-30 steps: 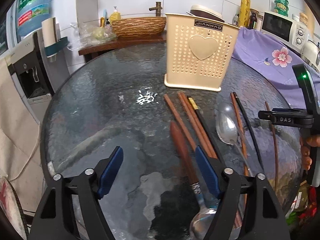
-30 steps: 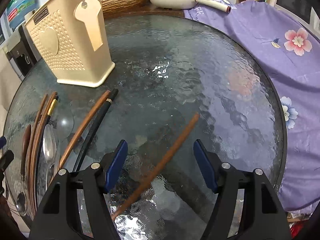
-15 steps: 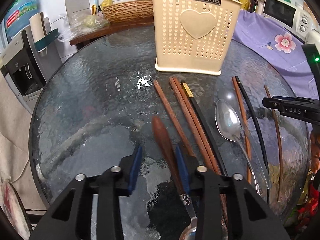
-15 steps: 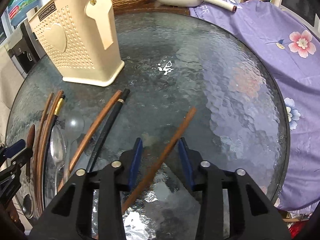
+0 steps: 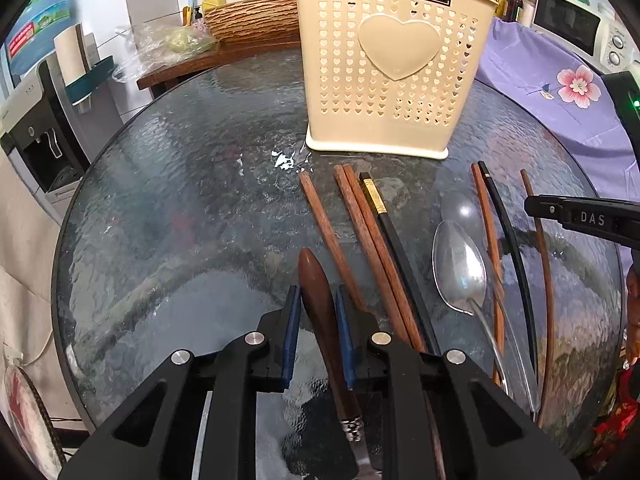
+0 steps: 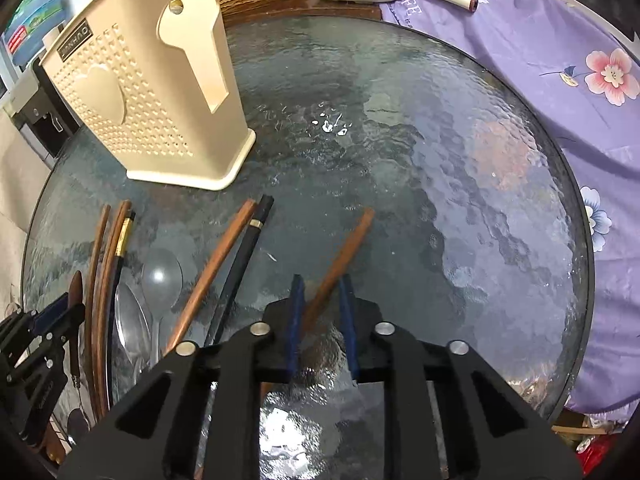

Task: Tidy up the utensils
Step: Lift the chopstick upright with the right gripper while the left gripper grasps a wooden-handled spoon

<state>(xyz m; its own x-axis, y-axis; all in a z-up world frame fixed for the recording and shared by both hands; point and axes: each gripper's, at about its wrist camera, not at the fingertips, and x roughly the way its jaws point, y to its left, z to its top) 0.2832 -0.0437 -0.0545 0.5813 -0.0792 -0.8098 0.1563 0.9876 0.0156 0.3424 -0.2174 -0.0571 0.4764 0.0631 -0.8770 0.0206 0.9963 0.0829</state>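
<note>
In front of the cream utensil holder [image 5: 394, 76] on the glass table [image 5: 168, 216], the left gripper [image 5: 317, 300] has just been closed on a wooden-handled spoon [image 5: 318, 300] and the right gripper [image 6: 322, 292] on 1 brown chopstick [image 6: 340, 258]; lifting into the holder is judged next.

Black angular claw [image 5: 316, 324] frames with silver round screws, blue pads [image 6: 297, 320] lining the fingers, white "DAS" lettering on the right claw [image 6: 322, 312], green light.
</note>
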